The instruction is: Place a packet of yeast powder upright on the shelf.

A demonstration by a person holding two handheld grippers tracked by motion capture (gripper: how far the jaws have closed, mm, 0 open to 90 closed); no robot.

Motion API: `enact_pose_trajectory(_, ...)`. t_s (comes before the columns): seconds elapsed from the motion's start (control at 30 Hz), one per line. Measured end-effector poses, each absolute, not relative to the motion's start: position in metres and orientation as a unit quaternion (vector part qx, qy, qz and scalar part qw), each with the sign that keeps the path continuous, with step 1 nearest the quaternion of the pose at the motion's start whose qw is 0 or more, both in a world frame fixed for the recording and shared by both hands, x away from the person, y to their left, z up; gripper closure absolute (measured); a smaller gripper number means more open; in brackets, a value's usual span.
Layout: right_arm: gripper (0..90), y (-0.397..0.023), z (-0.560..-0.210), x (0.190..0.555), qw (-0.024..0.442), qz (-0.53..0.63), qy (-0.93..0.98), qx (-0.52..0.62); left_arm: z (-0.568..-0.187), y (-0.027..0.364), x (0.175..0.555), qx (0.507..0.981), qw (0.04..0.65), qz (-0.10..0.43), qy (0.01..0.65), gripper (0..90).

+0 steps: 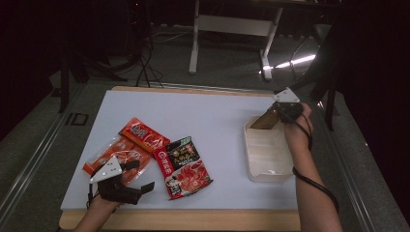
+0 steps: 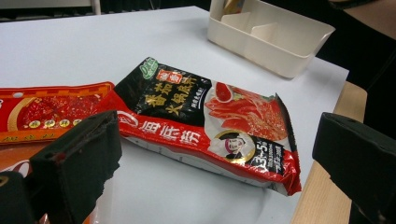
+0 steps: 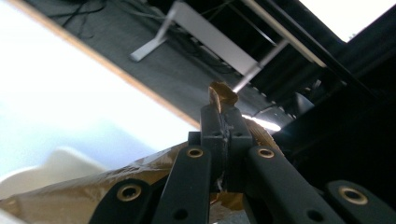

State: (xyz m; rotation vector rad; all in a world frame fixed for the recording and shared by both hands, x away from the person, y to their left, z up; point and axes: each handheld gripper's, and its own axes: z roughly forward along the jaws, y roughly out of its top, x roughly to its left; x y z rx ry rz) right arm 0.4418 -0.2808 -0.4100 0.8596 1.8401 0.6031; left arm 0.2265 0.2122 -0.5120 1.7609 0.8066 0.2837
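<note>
A person's right gripper (image 1: pixel 282 112) is shut on a brown-gold packet (image 1: pixel 265 121) and holds it tilted over the far end of the white divided bin (image 1: pixel 270 174). In the right gripper view the jaws (image 3: pixel 223 126) pinch the packet (image 3: pixel 93 186) near its top edge. The left gripper (image 1: pixel 140 175) hovers low at the front left with its jaws wide open and nothing between them. Just beyond it lies a red and black hotpot packet (image 2: pixel 210 121), flat on the white mat (image 1: pixel 212 116).
Two orange-red packets (image 1: pixel 142 134) (image 1: pixel 109 154) lie overlapping to the left of the red and black one. The table's wooden edge (image 1: pixel 193 220) runs along the front. A white desk frame (image 1: pixel 232 29) stands on the floor behind the table.
</note>
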Motion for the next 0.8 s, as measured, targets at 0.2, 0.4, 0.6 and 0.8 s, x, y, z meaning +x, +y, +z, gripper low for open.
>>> enact_pose_trajectory(0.2,89.9,-0.263,-0.419,0.442,0.474,0.256,0.773,0.335,-0.512,0.213,0.226,0.746,0.558,0.121,0.342,1.8)
enact_pose_trajectory(0.4,89.8,-0.263,-0.414,0.444,0.386,0.338,0.773,0.374,-0.512,0.212,0.227,0.747,0.557,0.12,0.343,1.8)
enact_pose_trajectory(0.6,89.7,-0.261,-0.42,0.446,0.331,0.386,0.761,0.403,-0.512,0.213,0.226,0.746,0.558,0.12,0.342,1.8)
enact_pose_trajectory(0.8,88.8,-0.251,-0.424,0.448,0.323,0.387,0.76,0.41,-0.512,0.213,0.226,0.746,0.559,0.121,0.341,1.8)
